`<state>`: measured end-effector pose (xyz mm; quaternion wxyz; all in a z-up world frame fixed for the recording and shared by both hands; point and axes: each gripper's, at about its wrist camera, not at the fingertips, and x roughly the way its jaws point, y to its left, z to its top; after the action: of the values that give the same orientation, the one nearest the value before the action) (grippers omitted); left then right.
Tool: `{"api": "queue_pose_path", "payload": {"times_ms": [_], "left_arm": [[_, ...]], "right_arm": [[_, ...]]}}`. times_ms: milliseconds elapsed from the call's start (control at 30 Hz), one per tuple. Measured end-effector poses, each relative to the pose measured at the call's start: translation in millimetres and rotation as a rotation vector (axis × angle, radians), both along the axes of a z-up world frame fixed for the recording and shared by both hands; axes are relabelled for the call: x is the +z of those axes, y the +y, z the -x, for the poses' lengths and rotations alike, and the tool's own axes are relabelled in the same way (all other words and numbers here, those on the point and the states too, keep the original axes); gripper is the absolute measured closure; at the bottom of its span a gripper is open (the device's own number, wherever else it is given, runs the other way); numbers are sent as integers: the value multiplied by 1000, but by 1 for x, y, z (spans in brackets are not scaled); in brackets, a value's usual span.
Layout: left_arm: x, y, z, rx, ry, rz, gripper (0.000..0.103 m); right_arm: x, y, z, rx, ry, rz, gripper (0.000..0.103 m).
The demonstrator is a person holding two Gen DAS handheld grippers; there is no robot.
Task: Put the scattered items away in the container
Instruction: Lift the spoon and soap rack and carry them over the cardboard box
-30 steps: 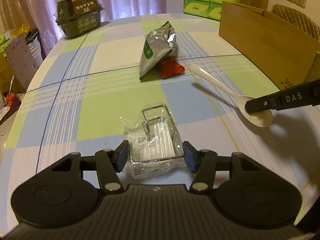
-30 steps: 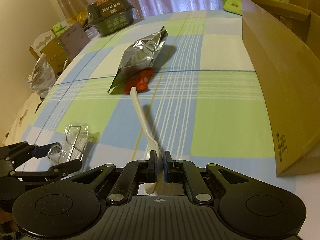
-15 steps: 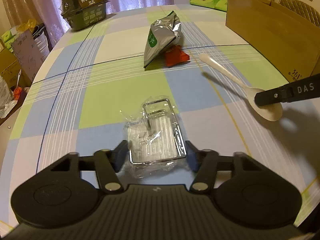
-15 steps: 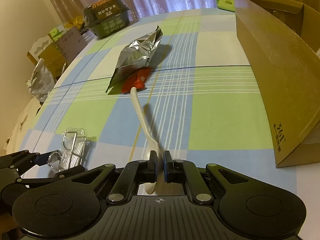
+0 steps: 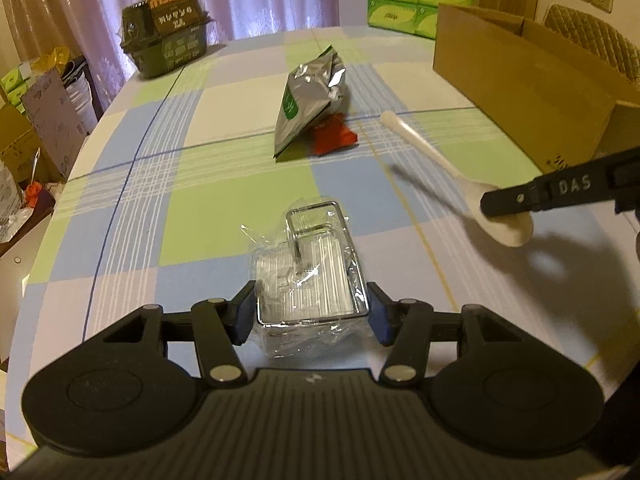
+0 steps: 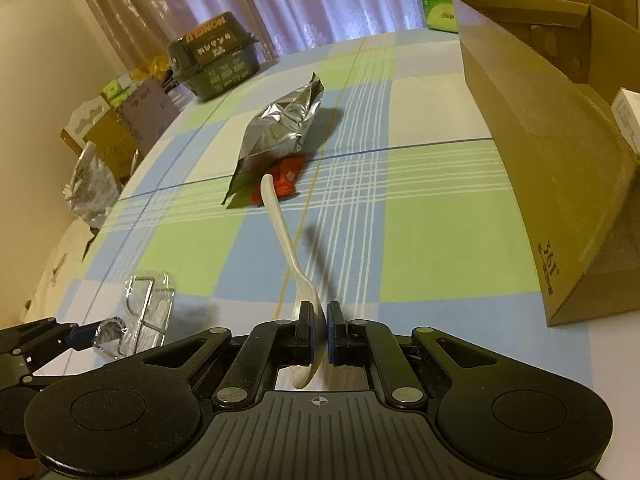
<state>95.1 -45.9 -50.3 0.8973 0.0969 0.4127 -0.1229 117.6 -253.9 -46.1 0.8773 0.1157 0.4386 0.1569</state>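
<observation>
Two tongs are working at once: the right tongs (image 6: 319, 334) are pinching the white spoon (image 6: 285, 236) by its bowl, lifted off the bench (image 6: 420, 236); the left tongs (image 5: 311, 316) are spreading wide around the wrapped wire rack (image 5: 310, 276). Next, probably carrying the spoon rightward into the cardboard box (image 6: 532, 168).

A wrapped wire rack (image 5: 310, 280) lay on the table (image 5: 120, 184) between the left gripper's (image 5: 311, 314) fingers. To its right the right gripper (image 6: 319, 332) held a spoon (image 6: 288, 248) above the table, its handle reaching toward a foil pouch (image 5: 310, 100) lying over a small packet (image 5: 334, 138) farther back. A cardboard box (image 5: 520, 80) stood at the right side.
</observation>
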Motion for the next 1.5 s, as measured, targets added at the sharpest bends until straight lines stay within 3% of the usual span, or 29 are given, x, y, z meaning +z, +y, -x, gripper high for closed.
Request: {"api": "queue_pose_path", "payload": {"times_ms": [200, 833, 1500], "left_arm": [[14, -5, 8, -16, -23, 13, 53], [63, -33, 22, -66, -100, 100, 53], [82, -70, 24, -138, -120, 119, 53]], "right_arm": [[10, -7, 12, -32, -3, -27, 95], [68, -28, 54, -88, -133, -4, 95], [98, -68, 75, -173, -193, -21, 95]]}}
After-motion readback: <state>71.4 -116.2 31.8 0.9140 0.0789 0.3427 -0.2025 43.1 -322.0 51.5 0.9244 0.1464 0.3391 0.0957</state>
